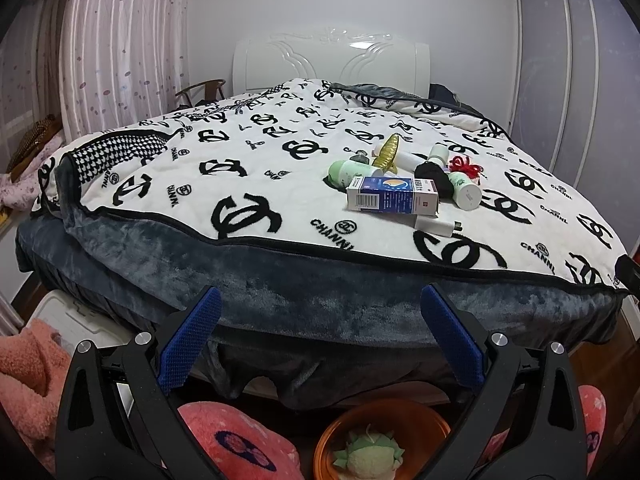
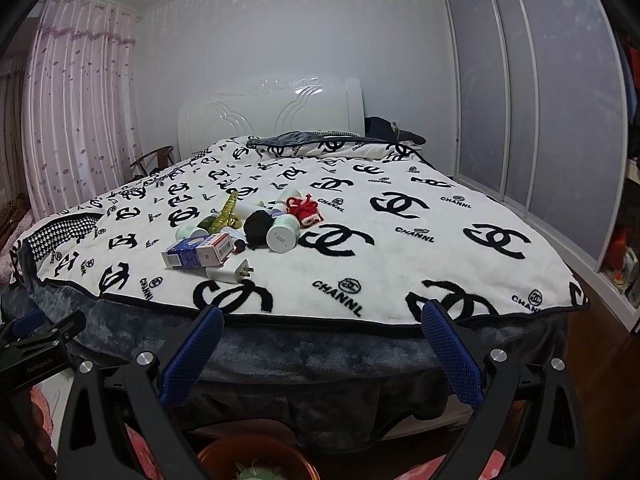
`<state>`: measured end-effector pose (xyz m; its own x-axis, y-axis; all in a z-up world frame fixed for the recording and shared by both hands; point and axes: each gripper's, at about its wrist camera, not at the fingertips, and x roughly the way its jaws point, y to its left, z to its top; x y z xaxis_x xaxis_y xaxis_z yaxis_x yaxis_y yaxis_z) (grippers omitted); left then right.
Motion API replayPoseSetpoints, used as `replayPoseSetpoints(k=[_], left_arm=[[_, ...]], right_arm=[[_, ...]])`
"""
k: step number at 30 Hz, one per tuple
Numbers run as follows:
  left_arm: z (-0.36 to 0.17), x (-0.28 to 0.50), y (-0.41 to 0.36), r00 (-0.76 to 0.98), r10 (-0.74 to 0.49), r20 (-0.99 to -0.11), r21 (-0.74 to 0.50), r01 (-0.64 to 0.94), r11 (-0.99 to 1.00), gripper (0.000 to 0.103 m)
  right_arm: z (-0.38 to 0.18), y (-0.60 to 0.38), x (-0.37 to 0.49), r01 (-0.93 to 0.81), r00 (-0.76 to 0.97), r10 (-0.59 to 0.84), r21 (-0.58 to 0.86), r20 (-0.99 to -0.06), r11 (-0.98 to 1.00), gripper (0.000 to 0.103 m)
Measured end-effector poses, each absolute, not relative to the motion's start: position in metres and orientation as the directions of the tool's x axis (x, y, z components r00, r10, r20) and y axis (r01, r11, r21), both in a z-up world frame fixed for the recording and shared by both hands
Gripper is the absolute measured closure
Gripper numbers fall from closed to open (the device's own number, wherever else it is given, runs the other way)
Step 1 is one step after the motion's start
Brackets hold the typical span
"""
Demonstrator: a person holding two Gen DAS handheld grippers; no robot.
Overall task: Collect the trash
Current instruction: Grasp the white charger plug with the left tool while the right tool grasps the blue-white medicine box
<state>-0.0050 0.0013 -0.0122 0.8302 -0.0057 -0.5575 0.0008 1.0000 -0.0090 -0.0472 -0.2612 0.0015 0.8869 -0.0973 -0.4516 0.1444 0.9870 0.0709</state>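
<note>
Two grippers are in view, both held low at the foot of the bed [image 1: 280, 304], each with its jaws spread wide and grasping nothing. The left gripper [image 1: 320, 336] fills the lower part of the left wrist view; the right gripper [image 2: 322, 354] fills the lower part of the right wrist view, where a part of the left gripper also shows at the lower left edge.

The trash lies in one cluster on the white blanket [image 1: 248, 148] with black logos, right of centre in the left view and left of centre in the right view. Noted in the cluster:
- a blue and white carton [image 1: 394, 200] lying on its side at the near edge;
- a white charger plug [image 1: 436, 226] just in front of the carton, prongs showing;
- a green and white bottle [image 1: 352, 170] lying behind the carton;
- a gold crinkled wrapper [image 1: 388, 152] standing up behind it;
- a black bundle [image 1: 434, 178] beside a white jar [image 1: 466, 194] lying on its side;
- a red knitted item [image 1: 464, 166] at the far right of the group.

An orange bowl [image 1: 384, 432] sits on the floor at the bottom centre, below the jaws, with a green and white object inside. Pink plush fabric [image 1: 240, 444] lies just beside it.
</note>
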Motion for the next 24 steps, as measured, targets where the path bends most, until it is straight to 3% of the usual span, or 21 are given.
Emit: replayPoseSetpoints(k=[8, 14, 19, 24], left_arm=[[-0.020, -0.001, 0.005, 0.819, 0.021, -0.574, -0.001, -0.026, 1.000, 0.006], [-0.033, 0.008, 0.019, 0.795, 0.029, -0.606, -0.017, -0.050, 0.999, 0.006], [-0.044, 0.012, 0.027, 0.784, -0.002, -0.621, -0.046, -0.033, 0.998, 0.006], [-0.051, 0.015, 0.042, 0.774, -0.048, -0.631, -0.121, -0.038, 0.992, 0.006]], right_arm=[[-0.010, -0.263, -0.038, 0.095, 0.880, -0.024, 0.126, -0.474, 0.988, 0.005], [-0.012, -0.247, -0.006, -0.183, 0.860, 0.266, 0.224, -0.435, 0.957, 0.005], [0.002, -0.198, 0.070, -0.461, 0.755, 0.393, 0.001, -0.525, 0.887, 0.005], [0.013, -0.148, 0.143, -0.640, 0.632, 0.449, -0.098, -0.632, 0.762, 0.005]])
